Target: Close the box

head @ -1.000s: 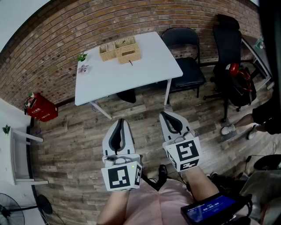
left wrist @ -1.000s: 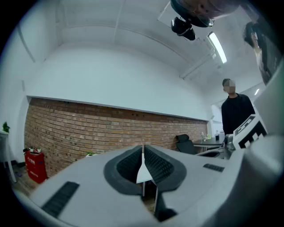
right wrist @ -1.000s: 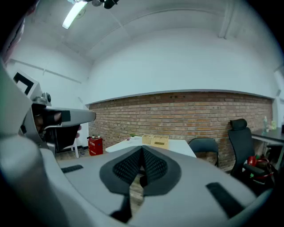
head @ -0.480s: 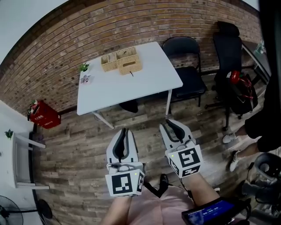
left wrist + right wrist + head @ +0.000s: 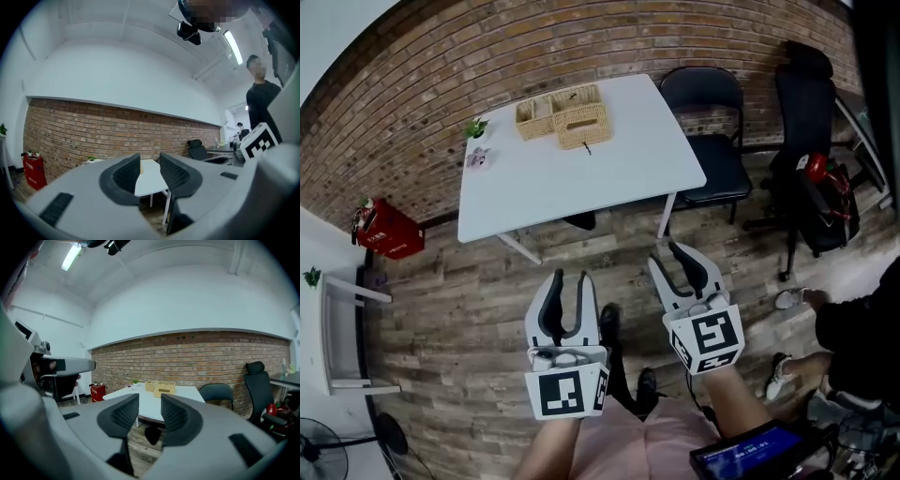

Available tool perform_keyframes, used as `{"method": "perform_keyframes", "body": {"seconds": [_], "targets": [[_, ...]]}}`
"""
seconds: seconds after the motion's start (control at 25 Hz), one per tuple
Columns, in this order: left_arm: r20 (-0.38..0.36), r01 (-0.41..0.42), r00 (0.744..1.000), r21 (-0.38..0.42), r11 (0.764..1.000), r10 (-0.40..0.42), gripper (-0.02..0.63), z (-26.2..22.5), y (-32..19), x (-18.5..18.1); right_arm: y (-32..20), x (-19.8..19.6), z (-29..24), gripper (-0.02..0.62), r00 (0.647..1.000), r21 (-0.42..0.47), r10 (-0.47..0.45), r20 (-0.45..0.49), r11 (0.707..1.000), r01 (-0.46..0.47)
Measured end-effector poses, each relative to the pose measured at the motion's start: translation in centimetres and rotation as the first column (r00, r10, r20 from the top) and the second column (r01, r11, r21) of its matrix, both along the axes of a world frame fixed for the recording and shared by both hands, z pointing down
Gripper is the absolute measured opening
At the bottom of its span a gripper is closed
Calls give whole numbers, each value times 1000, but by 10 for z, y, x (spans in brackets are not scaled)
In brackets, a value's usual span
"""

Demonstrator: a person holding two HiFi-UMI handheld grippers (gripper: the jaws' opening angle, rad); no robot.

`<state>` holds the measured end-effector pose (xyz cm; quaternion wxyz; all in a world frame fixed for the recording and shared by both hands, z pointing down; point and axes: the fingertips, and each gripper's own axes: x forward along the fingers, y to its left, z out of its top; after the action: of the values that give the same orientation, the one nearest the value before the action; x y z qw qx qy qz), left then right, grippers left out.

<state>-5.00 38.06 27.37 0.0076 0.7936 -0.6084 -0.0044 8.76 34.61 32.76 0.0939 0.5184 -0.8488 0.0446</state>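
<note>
Two wicker boxes (image 5: 561, 114) sit at the far edge of a white table (image 5: 581, 178); the right one (image 5: 581, 122) has a slotted top. They also show far off as the boxes (image 5: 159, 387) in the right gripper view. My left gripper (image 5: 569, 278) and right gripper (image 5: 675, 253) hang over the wood floor, well short of the table. Both are opening, with nothing between the jaws. In its own view the left gripper (image 5: 150, 171) frames the table edge (image 5: 151, 177). The right gripper (image 5: 150, 411) points at the table (image 5: 152, 401).
A black folding chair (image 5: 712, 141) stands at the table's right end, and an office chair (image 5: 811, 112) with a dark bag (image 5: 827, 192) stands further right. A red box (image 5: 386, 230) sits by the brick wall. A white shelf (image 5: 342, 337) and a fan (image 5: 328, 450) are at left. A person's leg (image 5: 853, 323) is at right.
Both grippers were shut a second ago and now stand open. The table sits slightly nearer and more central in the head view.
</note>
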Motion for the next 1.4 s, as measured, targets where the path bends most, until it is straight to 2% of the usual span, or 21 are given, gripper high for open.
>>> {"method": "perform_keyframes", "body": {"seconds": [0.28, 0.64, 1.0, 1.4], "targets": [[-14, -25, 1000, -49, 998, 24, 123, 26, -101, -26, -95, -17, 27, 146, 999, -49, 39, -24, 998, -40], [-17, -84, 996, -33, 996, 84, 123, 11, -216, -59, -203, -47, 6, 133, 995, -29, 92, -28, 995, -93], [-25, -113, 993, -27, 993, 113, 123, 9, -273, -70, -257, -48, -17, 124, 991, 13, 125, -41, 992, -125], [-10, -128, 992, -56, 990, 128, 123, 25, -328, -57, -310, -34, -5, 121, 990, -3, 133, -37, 991, -133]]}}
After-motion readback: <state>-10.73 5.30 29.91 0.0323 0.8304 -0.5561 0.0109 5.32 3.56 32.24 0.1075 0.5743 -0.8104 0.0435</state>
